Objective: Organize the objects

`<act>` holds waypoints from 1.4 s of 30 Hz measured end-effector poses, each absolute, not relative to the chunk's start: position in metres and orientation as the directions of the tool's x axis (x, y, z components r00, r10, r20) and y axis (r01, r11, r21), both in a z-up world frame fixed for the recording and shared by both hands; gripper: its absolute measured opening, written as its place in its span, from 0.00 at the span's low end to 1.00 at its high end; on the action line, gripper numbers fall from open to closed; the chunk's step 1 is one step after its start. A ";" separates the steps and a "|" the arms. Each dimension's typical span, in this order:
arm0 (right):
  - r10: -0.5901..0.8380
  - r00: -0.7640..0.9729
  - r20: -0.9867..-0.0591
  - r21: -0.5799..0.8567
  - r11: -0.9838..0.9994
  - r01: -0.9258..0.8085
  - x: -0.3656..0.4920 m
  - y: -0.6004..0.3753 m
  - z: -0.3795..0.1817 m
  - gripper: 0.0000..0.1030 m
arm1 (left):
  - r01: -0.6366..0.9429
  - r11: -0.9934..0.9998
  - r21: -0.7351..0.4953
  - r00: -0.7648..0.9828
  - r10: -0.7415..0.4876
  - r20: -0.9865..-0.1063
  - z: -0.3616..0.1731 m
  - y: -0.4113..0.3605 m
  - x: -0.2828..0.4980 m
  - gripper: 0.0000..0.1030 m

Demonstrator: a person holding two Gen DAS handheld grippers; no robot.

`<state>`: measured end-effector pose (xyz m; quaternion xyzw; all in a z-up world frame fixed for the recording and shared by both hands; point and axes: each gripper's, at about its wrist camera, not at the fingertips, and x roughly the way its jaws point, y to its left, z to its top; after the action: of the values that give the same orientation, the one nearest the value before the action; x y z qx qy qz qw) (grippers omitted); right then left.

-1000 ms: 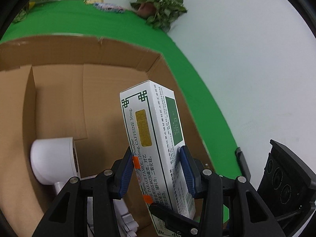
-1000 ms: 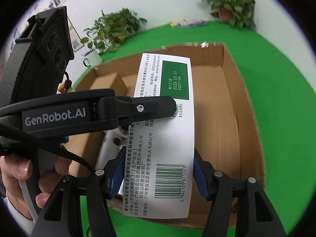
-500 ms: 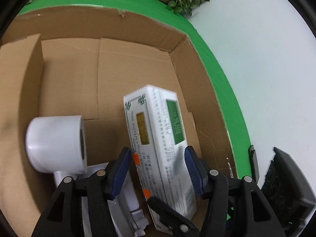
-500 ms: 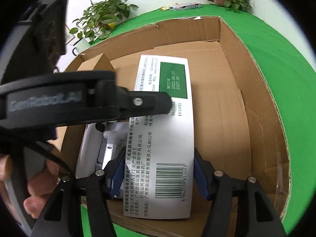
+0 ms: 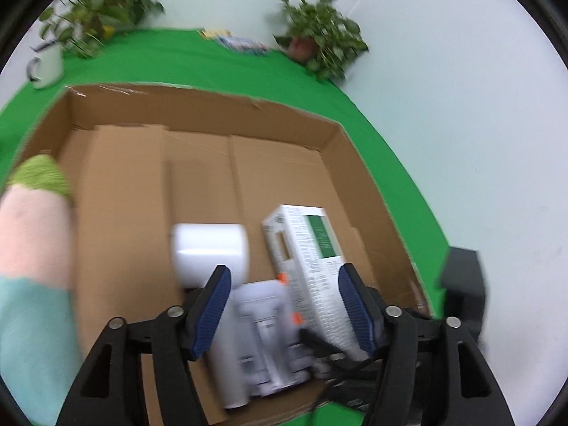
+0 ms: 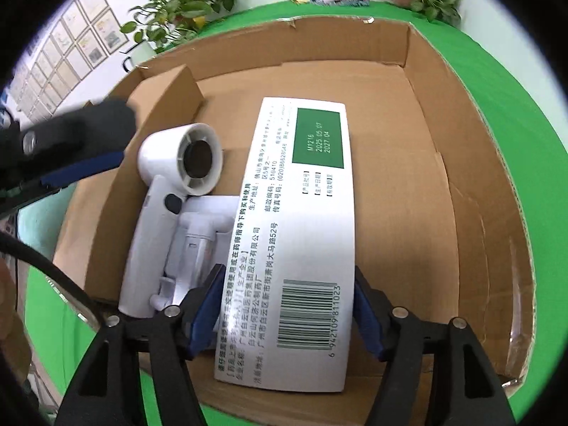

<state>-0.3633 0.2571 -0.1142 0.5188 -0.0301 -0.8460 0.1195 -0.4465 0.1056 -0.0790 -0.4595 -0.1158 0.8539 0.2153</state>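
Observation:
A white medicine box (image 6: pixel 298 234) with a green panel and a barcode is held in my right gripper (image 6: pixel 287 309), whose blue pads close on its sides, inside the cardboard box (image 6: pixel 472 191). In the left wrist view the medicine box (image 5: pixel 309 259) lies right of a white hair dryer (image 5: pixel 213 248). My left gripper (image 5: pixel 284 309) is open and empty, drawn back above the cardboard box (image 5: pixel 198 113); its right pad sits beside the medicine box, whether touching I cannot tell. The hair dryer (image 6: pixel 184 167) lies left of the medicine box, with a white plastic part (image 6: pixel 198 238) beside it.
A brown inner flap (image 6: pixel 167 85) stands at the cardboard box's left. Green cloth (image 5: pixel 170 56) covers the table. Potted plants (image 5: pixel 319 46) and a white mug (image 5: pixel 46 67) stand at the back. A person's sleeved arm (image 5: pixel 32 248) is at the left.
My left gripper has let go of the medicine box, opened wide and pulled back. My right gripper still holds the medicine box, now lower inside the cardboard box.

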 end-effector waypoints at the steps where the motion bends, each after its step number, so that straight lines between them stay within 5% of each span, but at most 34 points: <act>1: -0.232 -0.458 -0.858 0.169 -0.970 0.175 -0.359 0.259 -0.110 0.70 | -0.251 -0.894 -0.372 -0.513 0.449 -0.732 -0.078 0.099 -0.443 0.62; 5: -0.196 -0.642 -0.741 0.110 -0.979 0.172 -0.325 0.276 -0.085 0.80 | -0.230 -0.940 -0.253 -0.647 0.342 -0.682 -0.076 0.079 -0.406 0.69; 7: -0.166 -0.730 -0.663 0.073 -0.985 0.157 -0.305 0.279 -0.081 0.82 | -0.216 -0.961 -0.173 -0.739 0.276 -0.615 -0.075 0.064 -0.372 0.85; 11: -0.096 -0.813 -0.574 -0.015 -0.992 0.128 -0.302 0.272 -0.089 0.82 | -0.142 -0.988 -0.054 -0.841 0.150 -0.520 -0.079 0.055 -0.330 0.98; 21: -0.051 -0.853 -0.519 -0.052 -0.995 0.090 -0.302 0.265 -0.099 0.87 | -0.033 -0.986 0.161 -0.878 -0.048 -0.477 -0.119 0.082 -0.321 0.99; 42: -0.080 -0.849 -0.522 -0.034 -0.993 0.115 -0.306 0.266 -0.104 0.99 | -0.034 -0.983 0.183 -0.861 -0.064 -0.504 -0.125 0.080 -0.339 1.00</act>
<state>-0.3059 0.2658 -0.1038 0.2701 0.0321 -0.9609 0.0508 -0.3390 0.0803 -0.1255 -0.2633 0.0930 0.9602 -0.0080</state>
